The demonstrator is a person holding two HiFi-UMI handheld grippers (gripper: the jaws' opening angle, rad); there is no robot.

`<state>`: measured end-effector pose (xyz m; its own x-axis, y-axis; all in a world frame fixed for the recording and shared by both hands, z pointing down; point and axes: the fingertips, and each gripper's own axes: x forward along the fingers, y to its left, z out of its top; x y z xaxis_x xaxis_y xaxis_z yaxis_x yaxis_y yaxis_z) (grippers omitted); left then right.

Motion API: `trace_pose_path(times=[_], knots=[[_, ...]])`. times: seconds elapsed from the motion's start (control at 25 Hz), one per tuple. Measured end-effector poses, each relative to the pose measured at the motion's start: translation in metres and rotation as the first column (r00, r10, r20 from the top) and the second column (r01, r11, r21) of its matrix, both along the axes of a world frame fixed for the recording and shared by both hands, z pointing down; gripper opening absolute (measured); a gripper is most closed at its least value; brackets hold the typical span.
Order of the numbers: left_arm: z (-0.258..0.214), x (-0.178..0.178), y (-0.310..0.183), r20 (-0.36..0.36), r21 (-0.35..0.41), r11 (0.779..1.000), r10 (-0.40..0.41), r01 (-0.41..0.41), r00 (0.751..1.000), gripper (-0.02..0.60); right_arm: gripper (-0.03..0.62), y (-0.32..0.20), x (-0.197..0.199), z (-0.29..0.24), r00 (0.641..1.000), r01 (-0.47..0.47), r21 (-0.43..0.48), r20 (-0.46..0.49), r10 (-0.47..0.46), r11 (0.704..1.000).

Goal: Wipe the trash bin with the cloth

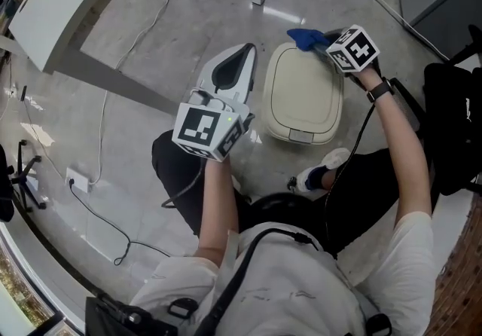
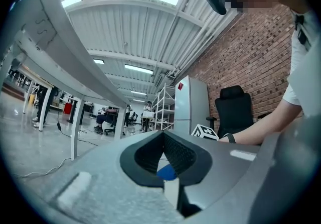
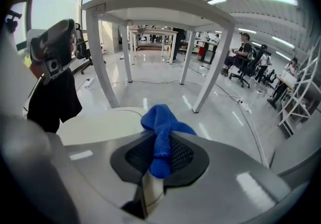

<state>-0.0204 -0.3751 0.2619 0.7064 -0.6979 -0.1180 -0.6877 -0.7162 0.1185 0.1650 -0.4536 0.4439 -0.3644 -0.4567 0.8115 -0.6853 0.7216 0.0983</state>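
Trash bin (image 1: 301, 101), cream and lidded, stands on the floor at the centre of the head view. The right gripper (image 1: 324, 42) holds the blue cloth (image 1: 303, 38) pinched in its fingers at the lid's upper right edge. The left gripper (image 1: 247, 48) hangs just left of the bin, fingers together on nothing. Wiping looks barely begun, so the next move calls for dragging the cloth across the lid with steady pressure.

Left gripper (image 1: 245, 50) closed, right gripper (image 1: 322, 42) clamped
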Motion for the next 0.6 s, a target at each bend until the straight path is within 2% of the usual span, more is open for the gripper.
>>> trace_pose_path(times=[0.2, 0.4, 0.6], knots=[[-0.007, -0.012, -0.002, -0.009, -0.003, 1.0, -0.029, 0.029, 1.0, 0.0, 0.046, 0.027, -0.018, 0.008, 0.989, -0.056, -0.03, 0.133, 0.059, 0.998], [-0.004, -0.015, 0.003, -0.023, -0.005, 1.0, -0.025, 0.025, 0.999, 0.0, 0.046, 0.061, -0.028, 0.005, 0.96, -0.132, -0.075, 0.24, 0.147, 0.988], [-0.007, -0.003, 0.019, -0.035, -0.004, 1.0, 0.007, -0.007, 0.999, 0.0, 0.048, 0.116, -0.051, 0.002, 0.941, -0.09, -0.136, 0.312, 0.129, 0.987]])
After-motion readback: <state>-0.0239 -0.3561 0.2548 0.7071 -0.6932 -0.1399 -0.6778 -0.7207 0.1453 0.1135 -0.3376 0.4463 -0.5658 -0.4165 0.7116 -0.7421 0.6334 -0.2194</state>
